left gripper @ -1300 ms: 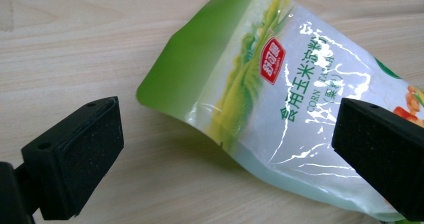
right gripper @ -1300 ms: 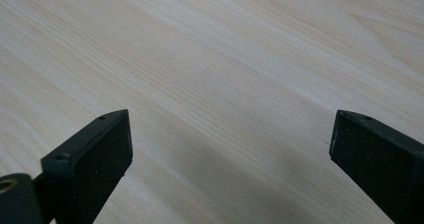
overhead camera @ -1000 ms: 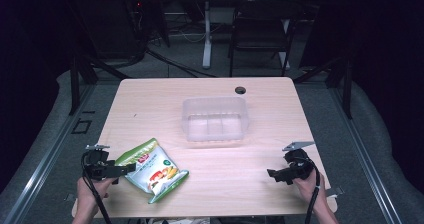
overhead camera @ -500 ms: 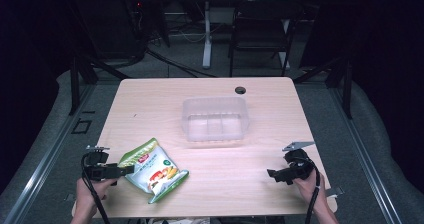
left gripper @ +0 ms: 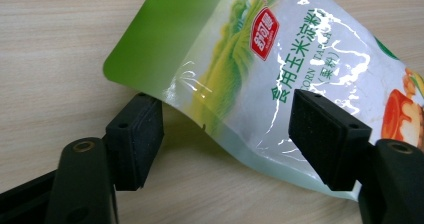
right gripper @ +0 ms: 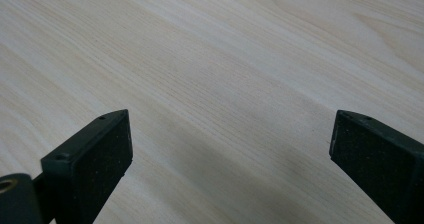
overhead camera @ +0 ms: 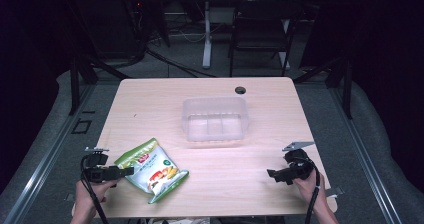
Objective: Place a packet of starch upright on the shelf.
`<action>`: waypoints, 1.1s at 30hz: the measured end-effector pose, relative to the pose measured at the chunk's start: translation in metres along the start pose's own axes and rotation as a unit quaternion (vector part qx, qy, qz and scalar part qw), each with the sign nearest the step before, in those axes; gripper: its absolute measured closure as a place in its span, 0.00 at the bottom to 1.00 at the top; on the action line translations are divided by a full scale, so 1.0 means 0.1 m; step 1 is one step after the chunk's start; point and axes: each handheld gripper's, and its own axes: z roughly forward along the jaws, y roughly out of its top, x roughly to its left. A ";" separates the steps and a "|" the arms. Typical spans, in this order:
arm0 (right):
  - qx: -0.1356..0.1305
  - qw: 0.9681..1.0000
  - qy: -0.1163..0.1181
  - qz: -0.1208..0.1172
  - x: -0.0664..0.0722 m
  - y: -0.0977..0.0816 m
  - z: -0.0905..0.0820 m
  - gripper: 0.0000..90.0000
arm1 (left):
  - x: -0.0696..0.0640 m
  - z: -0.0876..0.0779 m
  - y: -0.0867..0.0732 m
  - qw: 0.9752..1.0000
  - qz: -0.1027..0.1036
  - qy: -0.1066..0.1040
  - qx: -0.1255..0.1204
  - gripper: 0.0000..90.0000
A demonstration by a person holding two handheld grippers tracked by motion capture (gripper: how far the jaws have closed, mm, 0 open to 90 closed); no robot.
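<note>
A: so what's the right gripper (right gripper: 230,159) cam got?

B: just its two black jaws poking up from the bottom corners, spread wide apart, nothing between them.

A: and behind them?

B: pale wood-grain table (right gripper: 225,59), grain running diagonally. There's a soft shadow on the wood between the jaws.

Dark lab: lone table (overhead camera: 150,99), cables (overhead camera: 165,59)

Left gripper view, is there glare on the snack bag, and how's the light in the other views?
Left gripper view: white glare streaks the bag, whose near corner shades the table; high view: table lit, surroundings dark; right gripper view: even light, soft shadow between the claw's jaws.
</note>
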 end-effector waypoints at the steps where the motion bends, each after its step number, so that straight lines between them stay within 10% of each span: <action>1: 0.000 1.000 0.000 0.000 0.00 0.00 0.00 0.03 | 0.00 0.01 0.01 1.000 0.001 -0.001 -0.002 0.35; 33: 0.000 1.000 -0.001 -0.002 0.00 0.00 0.02 0.03 | -0.13 0.12 0.10 0.997 0.069 -0.013 -0.024 0.96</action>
